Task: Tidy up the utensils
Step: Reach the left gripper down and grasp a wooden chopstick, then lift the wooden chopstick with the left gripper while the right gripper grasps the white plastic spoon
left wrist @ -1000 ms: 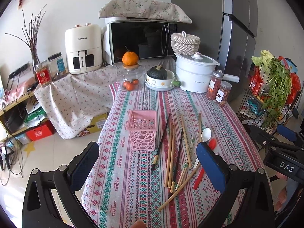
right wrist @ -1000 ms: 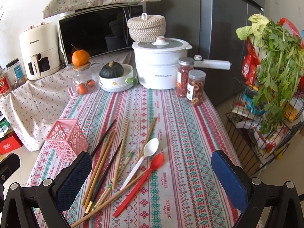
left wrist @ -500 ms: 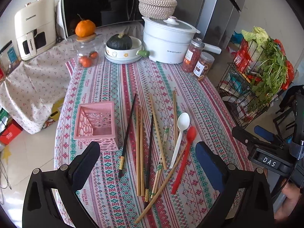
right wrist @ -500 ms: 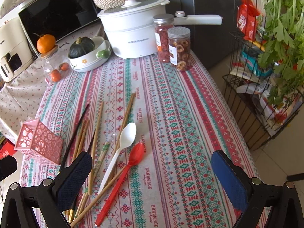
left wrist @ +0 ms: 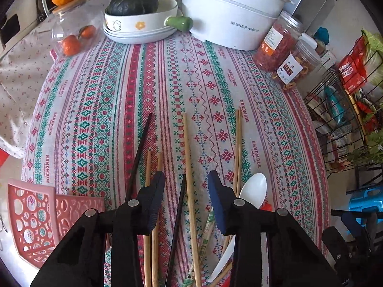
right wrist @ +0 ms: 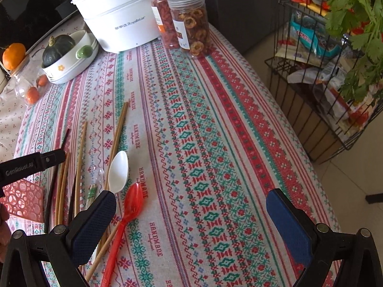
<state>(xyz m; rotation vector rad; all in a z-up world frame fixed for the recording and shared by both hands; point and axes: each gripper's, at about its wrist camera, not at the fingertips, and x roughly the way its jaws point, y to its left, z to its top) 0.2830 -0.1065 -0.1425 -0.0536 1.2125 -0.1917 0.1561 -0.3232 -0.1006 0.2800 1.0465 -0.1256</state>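
Now the left hand-held gripper hangs low over the chopsticks in the lower middle of the left wrist view. Its jaws have just been closing, and a black chopstick and a light wooden one lie in the gap between them. The pads do not press on either stick yet, so nothing is held.

To do this well, the jaws should come straight down so both tips reach the desk on each side of the sticks. Then they should shut slowly. Thin sticks roll away if they get bumped.

It looks best to take one pair at a time and grip near the middle, so the sticks do not tip.

The pink basket sits at the lower left of that view, just beside the sticks. That is likely where they go.

The right hand-held gripper is wide open with nothing in it. It hangs above the bare cloth, with the red spoon and the white spoon by its left pad.
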